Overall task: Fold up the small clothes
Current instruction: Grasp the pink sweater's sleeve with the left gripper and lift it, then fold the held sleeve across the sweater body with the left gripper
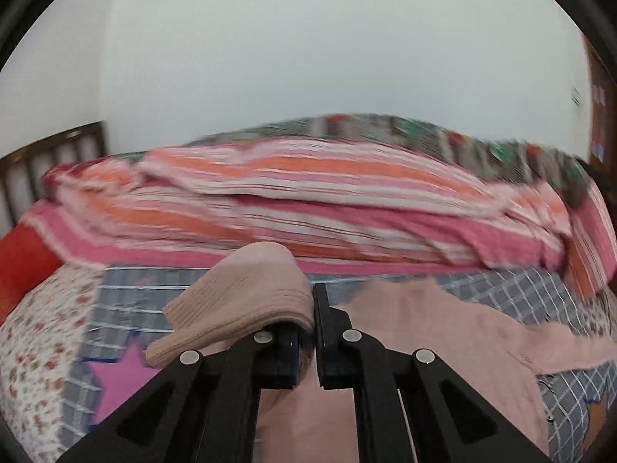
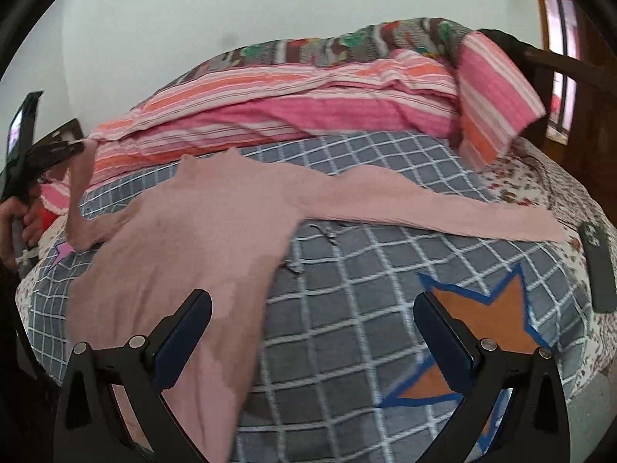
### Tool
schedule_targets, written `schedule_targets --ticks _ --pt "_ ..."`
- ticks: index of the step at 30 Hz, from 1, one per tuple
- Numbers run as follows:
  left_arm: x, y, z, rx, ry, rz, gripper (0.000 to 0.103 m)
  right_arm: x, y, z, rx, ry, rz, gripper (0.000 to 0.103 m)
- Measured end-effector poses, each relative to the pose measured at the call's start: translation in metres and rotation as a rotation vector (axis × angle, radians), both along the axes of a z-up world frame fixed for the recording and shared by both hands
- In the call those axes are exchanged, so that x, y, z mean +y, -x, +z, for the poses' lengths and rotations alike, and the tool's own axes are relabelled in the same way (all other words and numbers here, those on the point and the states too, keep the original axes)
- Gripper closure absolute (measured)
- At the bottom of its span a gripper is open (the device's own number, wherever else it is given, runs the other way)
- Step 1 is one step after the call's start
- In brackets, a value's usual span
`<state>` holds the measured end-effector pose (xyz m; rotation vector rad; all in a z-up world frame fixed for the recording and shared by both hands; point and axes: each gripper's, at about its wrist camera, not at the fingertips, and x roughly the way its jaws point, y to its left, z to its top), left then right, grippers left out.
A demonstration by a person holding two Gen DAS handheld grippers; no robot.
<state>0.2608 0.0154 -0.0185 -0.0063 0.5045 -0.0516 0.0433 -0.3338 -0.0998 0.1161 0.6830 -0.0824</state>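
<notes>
Left wrist view: my left tool (image 1: 313, 332) is clamping the cuff of the pink top's sleeve (image 1: 246, 301), jaws closed tight on the ribbed fabric, which is bunching over the left finger. The rest of the pink top (image 1: 443, 332) is lying on the checked blanket (image 1: 513, 289) on the bed. To fold well I'm judging I should be carrying the sleeve across the body, keeping it taut and flat, not twisted. No writing readable; frame is blurring.

Right wrist view: my right tool (image 2: 312, 341) is standing wide open, holding nothing, hovering over the top's lower hem. The other sleeve (image 2: 443, 208) is stretching out flat toward a dark phone (image 2: 597, 270). Left tool (image 2: 58, 148) is lifting its sleeve at far left. No labels or brands legible.
</notes>
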Motion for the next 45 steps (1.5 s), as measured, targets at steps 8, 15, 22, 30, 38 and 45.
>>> schedule_targets --ticks 8,15,22,30,38,45 --pt "-0.111 -0.010 -0.042 0.083 -0.010 -0.167 0.096 -0.024 0.010 -0.016 0.005 -0.044 -0.053 0.000" --pt "-0.154 -0.009 -0.086 0.231 0.070 -0.312 0.079 -0.017 0.002 -0.035 0.053 -0.022 -0.033 0.000" --pt "-0.095 0.019 -0.073 0.158 0.131 -0.307 0.023 0.012 -0.017 -0.033 0.039 0.009 0.038 0.000" --pt "0.018 0.012 -0.093 0.202 0.099 -0.049 0.023 0.046 -0.064 -0.029 0.020 -0.033 0.123 0.009" --pt "0.076 -0.025 -0.144 0.355 0.210 -0.009 0.046 0.102 -0.130 -0.036 0.086 -0.022 0.220 0.028" --pt "0.070 -0.036 -0.152 0.270 0.218 -0.022 0.090 0.138 -0.175 -0.046 0.137 0.027 0.255 0.030"
